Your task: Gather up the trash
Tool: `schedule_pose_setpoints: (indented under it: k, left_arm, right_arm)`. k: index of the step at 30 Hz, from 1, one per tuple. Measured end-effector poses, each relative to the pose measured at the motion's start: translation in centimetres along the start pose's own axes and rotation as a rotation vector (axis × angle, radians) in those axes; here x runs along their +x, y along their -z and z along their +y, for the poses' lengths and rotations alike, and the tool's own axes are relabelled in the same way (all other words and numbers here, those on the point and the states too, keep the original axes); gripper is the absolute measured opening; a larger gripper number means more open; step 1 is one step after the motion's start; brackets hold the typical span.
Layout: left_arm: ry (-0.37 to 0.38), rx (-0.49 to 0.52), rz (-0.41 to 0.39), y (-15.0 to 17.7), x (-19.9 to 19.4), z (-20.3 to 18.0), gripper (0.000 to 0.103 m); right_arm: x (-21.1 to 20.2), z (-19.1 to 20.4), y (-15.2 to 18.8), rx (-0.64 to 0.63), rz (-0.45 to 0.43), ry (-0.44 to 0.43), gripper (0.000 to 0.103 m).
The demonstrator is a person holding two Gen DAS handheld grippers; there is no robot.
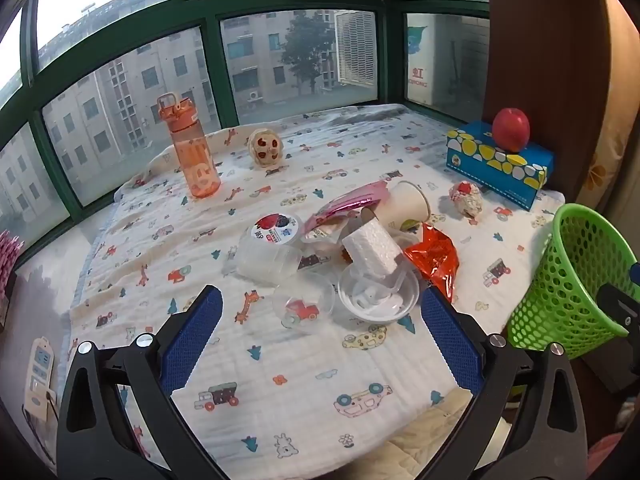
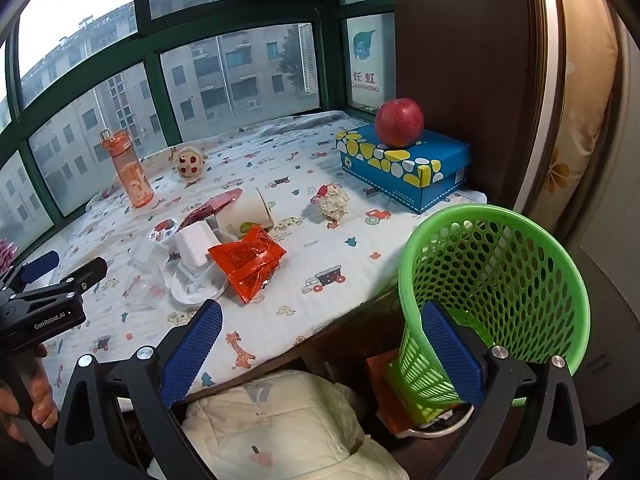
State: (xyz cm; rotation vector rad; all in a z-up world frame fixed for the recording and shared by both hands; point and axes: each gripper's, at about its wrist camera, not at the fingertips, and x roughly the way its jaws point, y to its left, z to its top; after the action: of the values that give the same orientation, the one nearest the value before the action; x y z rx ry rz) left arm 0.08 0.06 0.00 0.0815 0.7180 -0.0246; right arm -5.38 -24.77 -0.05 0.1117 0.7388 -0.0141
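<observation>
A heap of trash lies mid-table: a red foil wrapper (image 1: 434, 258) (image 2: 248, 262), a white foam block (image 1: 370, 250) (image 2: 194, 244), clear plastic cups and lids (image 1: 376, 294), a yogurt tub (image 1: 276, 230), a pink wrapper (image 1: 352, 200) and a tipped paper cup (image 1: 408, 202) (image 2: 248, 210). A crumpled paper ball (image 1: 466, 198) (image 2: 332, 200) lies apart. A green mesh basket (image 1: 576, 276) (image 2: 496, 292) stands at the table's right edge. My left gripper (image 1: 320, 314) is open, just short of the heap. My right gripper (image 2: 320, 328) is open and empty beside the basket.
An orange water bottle (image 1: 194, 152) and a small skull-like toy (image 1: 266, 146) stand at the back left. A red apple (image 2: 400, 122) sits on a blue tissue box (image 2: 404, 164) at the back right. A remote (image 1: 38, 376) lies at the left. A white quilted cushion (image 2: 288, 428) lies below the table edge.
</observation>
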Motion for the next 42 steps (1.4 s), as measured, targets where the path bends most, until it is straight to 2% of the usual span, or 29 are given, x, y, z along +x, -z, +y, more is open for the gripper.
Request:
schedule_pose_setpoints:
  k: [1,8,9,42]
  left_arm:
    - [-0.016,0.013,-0.019,0.05,-0.16,-0.15,0.098]
    - [-0.028,0.003,-0.013,0.02,-0.44,-0.25,0.098]
    - [-0.007,0.004,-0.01,0.42,-0.01,-0.22,0.098]
    - [-0.004,-0.009,-0.002,-0.19,-0.03,0.12,0.098]
  right_arm:
    - [0.0,-0.02,-0.01,0.001,0.003,-0.001,0.097]
    - [-0.12,-0.09,0.01,-0.001,-0.002,0.004,0.097]
    - [-0.14,-0.06,0.01,-0.002,-0.002,0.003,0.097]
    - [0.02,0.03,0.02,-0.001,-0.003,0.001,0.097]
